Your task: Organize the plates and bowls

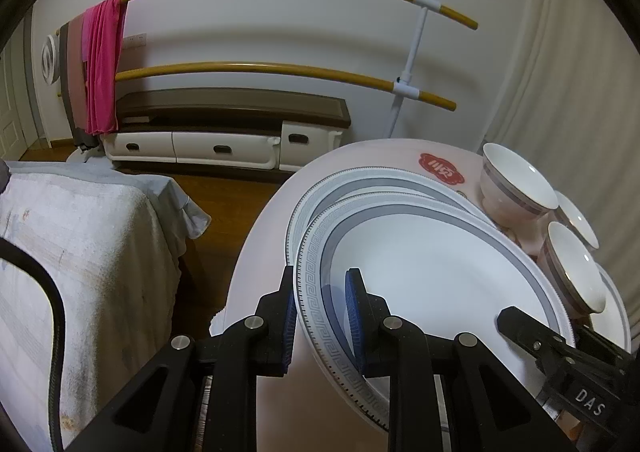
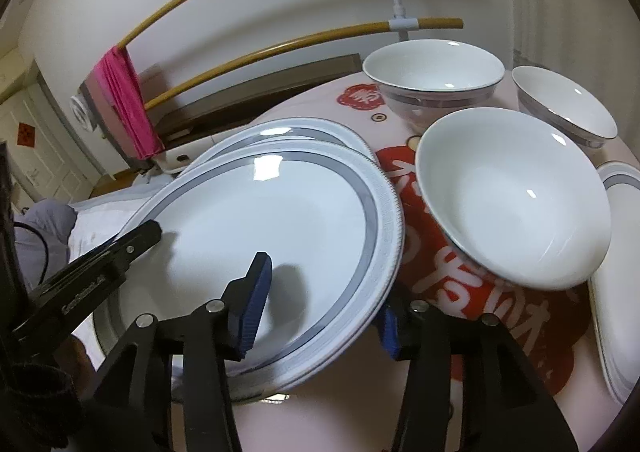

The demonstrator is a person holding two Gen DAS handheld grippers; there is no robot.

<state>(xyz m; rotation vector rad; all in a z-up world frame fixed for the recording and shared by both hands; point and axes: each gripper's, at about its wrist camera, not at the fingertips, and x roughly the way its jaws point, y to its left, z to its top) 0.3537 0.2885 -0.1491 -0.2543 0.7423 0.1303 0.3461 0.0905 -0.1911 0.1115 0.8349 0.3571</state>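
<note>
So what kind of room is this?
Probably a bedroom at home: a bed with a pale cover, a clothes rack with a pink cloth, and a low cabinet by the wall.

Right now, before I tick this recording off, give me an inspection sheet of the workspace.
Surface: round table, pale cover with red print.
Job's things: top plate stacked on a second plate; three bowls, nearest bowl tilted; another plate at right edge.
Clutter: nothing seen.
Grippers: left gripper shut on top plate's rim; right gripper astride the opposite rim, pads apart from it.
Cables: black cable at left edge; white cord on wall.
Surroundings: bed with pale cover, drying rack with pink cloth, low cabinet, curtain.
</note>
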